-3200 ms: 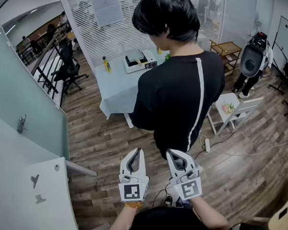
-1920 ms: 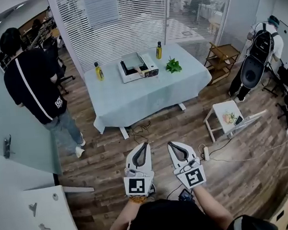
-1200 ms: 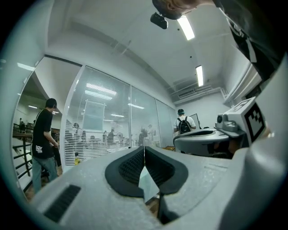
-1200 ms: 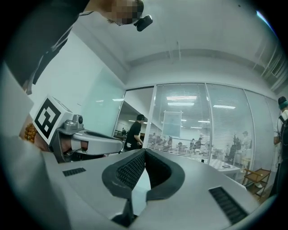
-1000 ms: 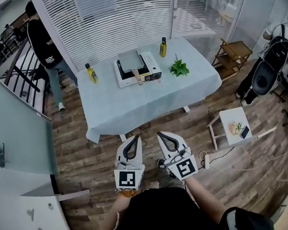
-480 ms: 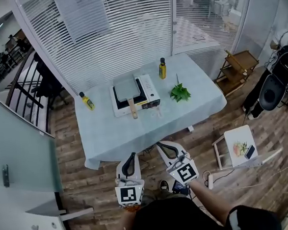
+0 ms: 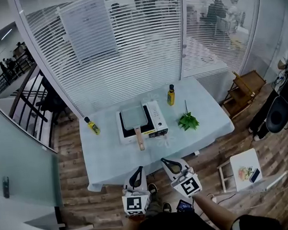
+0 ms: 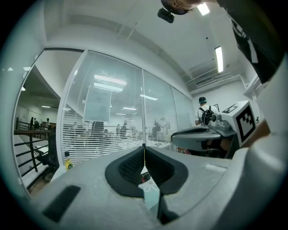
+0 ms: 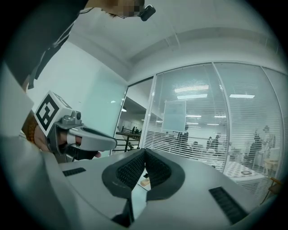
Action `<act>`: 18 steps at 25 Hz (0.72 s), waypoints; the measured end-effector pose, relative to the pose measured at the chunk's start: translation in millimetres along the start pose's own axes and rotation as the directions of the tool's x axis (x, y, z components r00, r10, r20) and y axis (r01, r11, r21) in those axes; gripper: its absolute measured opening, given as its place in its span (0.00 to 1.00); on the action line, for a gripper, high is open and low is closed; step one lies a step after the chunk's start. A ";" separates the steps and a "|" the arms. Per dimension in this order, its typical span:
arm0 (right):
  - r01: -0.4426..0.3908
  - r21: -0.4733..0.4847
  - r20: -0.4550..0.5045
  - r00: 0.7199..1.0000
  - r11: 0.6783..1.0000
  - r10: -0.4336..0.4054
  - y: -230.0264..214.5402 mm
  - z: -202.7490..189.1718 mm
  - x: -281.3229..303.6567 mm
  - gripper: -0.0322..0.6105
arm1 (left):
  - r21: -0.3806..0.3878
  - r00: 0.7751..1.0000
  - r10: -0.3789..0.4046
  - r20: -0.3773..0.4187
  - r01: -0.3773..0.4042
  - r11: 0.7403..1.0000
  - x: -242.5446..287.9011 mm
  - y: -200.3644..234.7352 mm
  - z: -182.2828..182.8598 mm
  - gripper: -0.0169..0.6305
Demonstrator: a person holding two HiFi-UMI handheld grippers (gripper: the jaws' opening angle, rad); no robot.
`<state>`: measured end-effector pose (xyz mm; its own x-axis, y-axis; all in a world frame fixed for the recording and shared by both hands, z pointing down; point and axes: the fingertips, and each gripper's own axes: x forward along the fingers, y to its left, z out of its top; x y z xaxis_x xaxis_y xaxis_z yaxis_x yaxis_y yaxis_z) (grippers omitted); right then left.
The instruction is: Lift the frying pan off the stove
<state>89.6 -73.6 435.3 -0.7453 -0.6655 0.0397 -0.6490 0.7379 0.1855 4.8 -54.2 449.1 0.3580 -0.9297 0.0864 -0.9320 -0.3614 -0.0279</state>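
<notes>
A square grey frying pan with a wooden handle rests on a white portable stove, which stands on a table under a pale blue cloth. Both grippers hover at the table's near edge, well short of the pan. The left gripper is shut and holds nothing. To its right, the right gripper is also shut and empty. In the left gripper view the left gripper has its jaws pressed together. In the right gripper view the right gripper likewise has its jaws together.
Two yellow bottles and a green plant share the table. Blinds on a glass wall stand behind it. A white stool and a wooden shelf are at the right, an office chair at the left.
The view has come closer to the table, which now sits just beyond the gripper tips. The person in black has left the view. Both grippers stay shut.
</notes>
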 end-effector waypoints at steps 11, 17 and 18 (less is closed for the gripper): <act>-0.027 -0.068 -0.029 0.999 0.997 0.025 -65.1 9.8 77.4 0.05 | -0.042 0.997 -0.061 0.057 0.063 0.997 95.9 63.4 18.7 0.06; -0.054 -0.056 -0.097 0.994 0.997 0.049 -83.3 -13.0 116.5 0.05 | -0.136 0.993 -0.122 -0.005 0.120 0.983 126.3 97.0 -6.6 0.06; -0.064 -0.060 -0.106 0.993 0.996 0.057 -85.5 -15.8 123.1 0.05 | -0.155 0.991 -0.135 -0.013 0.132 0.979 130.9 102.0 -10.5 0.06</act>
<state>55.7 -220.4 439.9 -0.7609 -0.6303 0.1538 -0.5898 0.7708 0.2410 -43.9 -212.0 468.1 0.4800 -0.8713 0.1019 -0.8742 -0.4655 0.1379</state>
